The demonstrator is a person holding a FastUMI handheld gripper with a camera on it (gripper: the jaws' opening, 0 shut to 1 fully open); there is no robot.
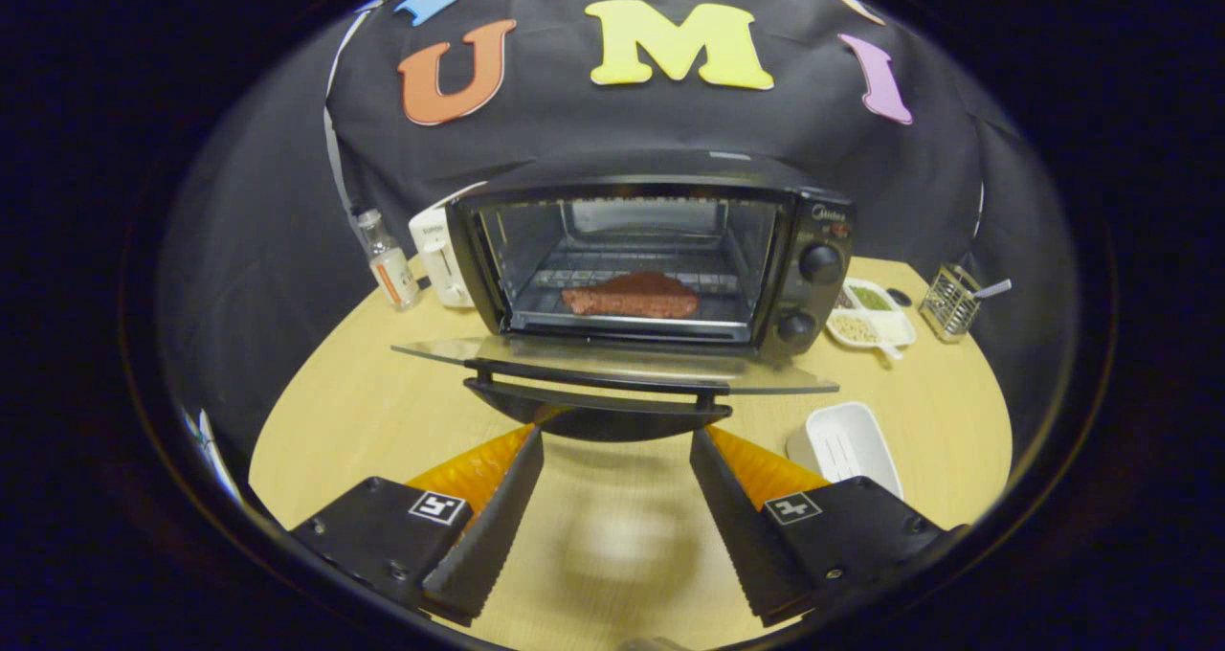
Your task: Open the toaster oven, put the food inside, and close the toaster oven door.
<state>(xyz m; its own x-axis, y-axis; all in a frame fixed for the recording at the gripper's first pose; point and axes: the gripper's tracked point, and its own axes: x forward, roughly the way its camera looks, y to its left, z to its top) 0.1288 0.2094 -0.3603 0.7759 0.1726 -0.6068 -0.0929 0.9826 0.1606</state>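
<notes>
On the wooden table: a black toaster oven [651, 258] stands with its glass door [612, 362] dropped flat toward the camera.
Food: a reddish-brown slab of meat [630, 296] lies flat on the wire rack [632, 282] inside the oven cavity, near the rack's front edge.
Door: the glass pane lies roughly level, its dark bar handle [598, 394] at the near edge.
Controls: two round knobs [820, 262] sit one above the other on the oven's right panel.
Food and gripper: the meat lies well beyond the fingertips, past the lowered door and inside the oven.
Gripper [617, 445]: fingers spread wide, holding nothing, their tips just short of the door handle and to either side of it; bare table [335, 412] shows between them.
Left of oven: a small clear bottle [388, 260] and a white appliance [438, 254] stand side by side.
Right of oven: a divided white dish [871, 314] of grains, then a wire holder [949, 302] with a spoon.
Near right finger: a white tray [847, 443] rests on the table.
</notes>
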